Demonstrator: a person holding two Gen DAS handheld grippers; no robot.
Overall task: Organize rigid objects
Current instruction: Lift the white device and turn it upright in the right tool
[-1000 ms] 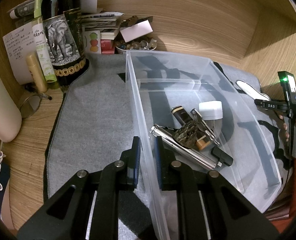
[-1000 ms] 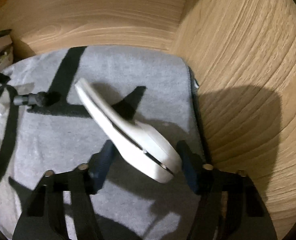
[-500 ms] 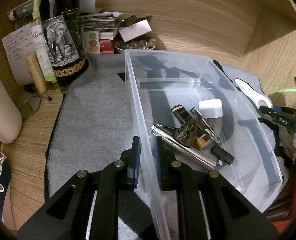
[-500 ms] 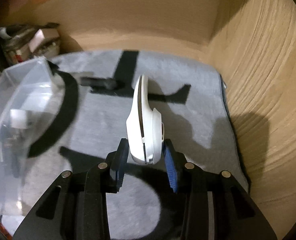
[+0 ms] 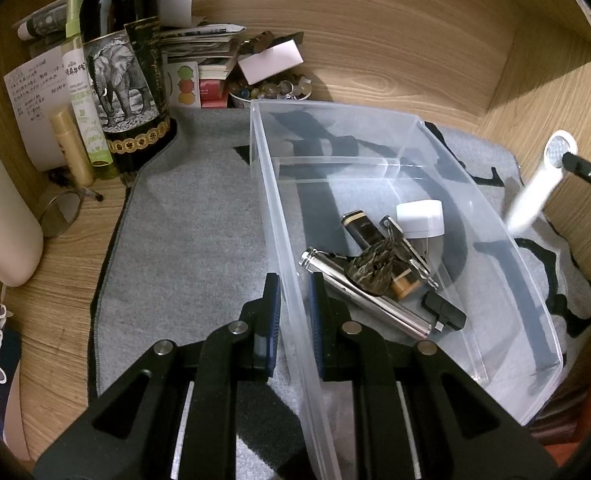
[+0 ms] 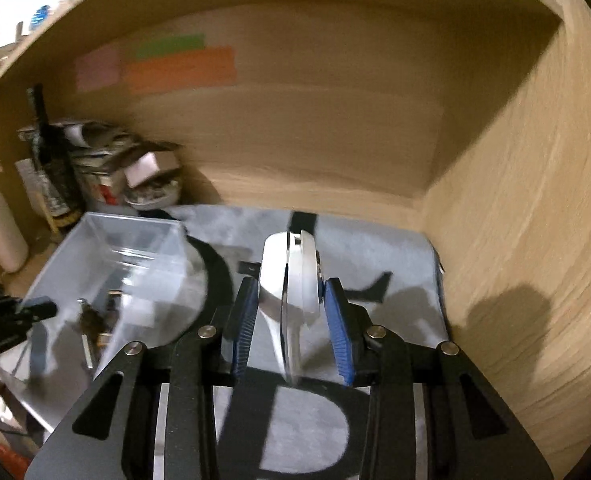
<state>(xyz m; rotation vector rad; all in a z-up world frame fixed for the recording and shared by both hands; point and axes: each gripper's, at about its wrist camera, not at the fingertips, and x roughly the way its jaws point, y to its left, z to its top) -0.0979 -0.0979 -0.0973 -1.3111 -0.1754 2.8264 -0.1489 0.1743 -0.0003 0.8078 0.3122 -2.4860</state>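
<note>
**White handheld tool lifted in right gripper; left gripper pinches bin wall**

Right gripper (image 6: 291, 320), lower centre of the right wrist view: blue pads clamped on both sides of a white plastic handheld tool (image 6: 291, 276), held edge-on and clear of the grey mat (image 6: 395, 248). Exact kind of tool can't be told; a round lens-like end shows in the left wrist view. Its jaws have just been closing, with the tool between them. In the left wrist view the same tool (image 5: 539, 184) shows at the right edge, tilted, above the mat just beyond the bin's right wall.

Left gripper (image 5: 294, 312), bottom centre of the left wrist view: closed on the near left wall of the clear plastic bin (image 5: 375, 168), one finger outside, one inside.

The bin sits on the mat, centre-right of frame. Inside, in the near part: silver metal cylinder (image 5: 367, 300), white charger plug (image 5: 419, 218), black-and-gold lighter-like item (image 5: 359, 226), small black dongle (image 5: 443, 312), and a dark camo-patterned piece (image 5: 369, 270) lying over the cylinder.

Upper left of frame: dark bottle with elephant label (image 5: 121, 76), green spray bottle (image 5: 83, 100), stacked papers and books (image 5: 199, 52).
</note>
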